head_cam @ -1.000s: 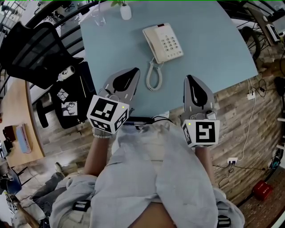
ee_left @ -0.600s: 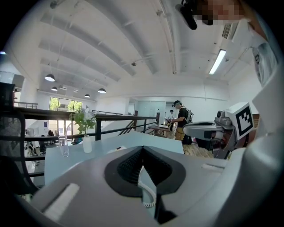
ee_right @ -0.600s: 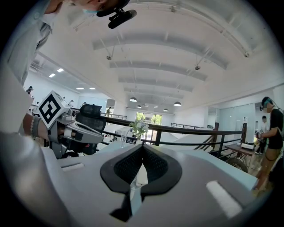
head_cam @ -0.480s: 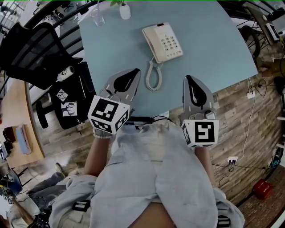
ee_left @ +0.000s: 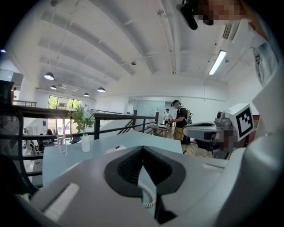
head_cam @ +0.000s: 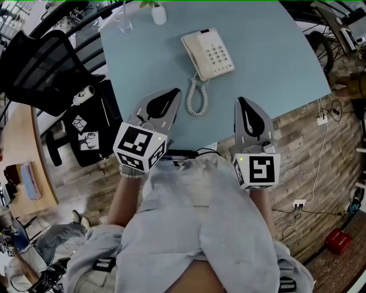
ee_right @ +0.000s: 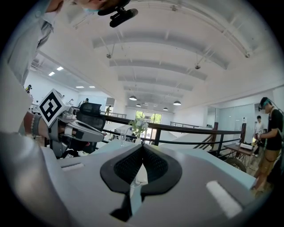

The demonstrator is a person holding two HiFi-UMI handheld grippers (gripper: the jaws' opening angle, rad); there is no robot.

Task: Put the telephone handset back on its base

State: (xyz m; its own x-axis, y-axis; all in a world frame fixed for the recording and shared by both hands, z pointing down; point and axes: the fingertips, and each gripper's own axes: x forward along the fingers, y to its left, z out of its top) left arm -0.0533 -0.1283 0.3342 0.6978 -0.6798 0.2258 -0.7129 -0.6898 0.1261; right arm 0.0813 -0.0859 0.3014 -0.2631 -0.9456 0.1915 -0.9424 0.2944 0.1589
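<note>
Two pairs of jaws are pressed together with nothing between them. The black pads of the left gripper (ee_left: 142, 147) meet at their tips, and so do those of the right gripper (ee_right: 143, 145). Both grippers are held side by side over the near edge of the light blue table (head_cam: 274, 57), well apart from each other and close to the person's body.

Between them, farther in on the tabletop, lies the coiled cord (head_cam: 197, 97). Its loops run from near the left gripper's tip up to the cream telephone base (head_cam: 218, 54). The handset (head_cam: 192, 54) lies in the cradle along the left side of the base, beside the keypad, and neither gripper touches it.

At the far edge of the table stand a small white vase (head_cam: 159, 12) holding a green plant and, just to its left, a clear glass (head_cam: 124, 24). A black mesh office chair (head_cam: 43, 66) stands off the table's left side on the wooden floor.
</note>
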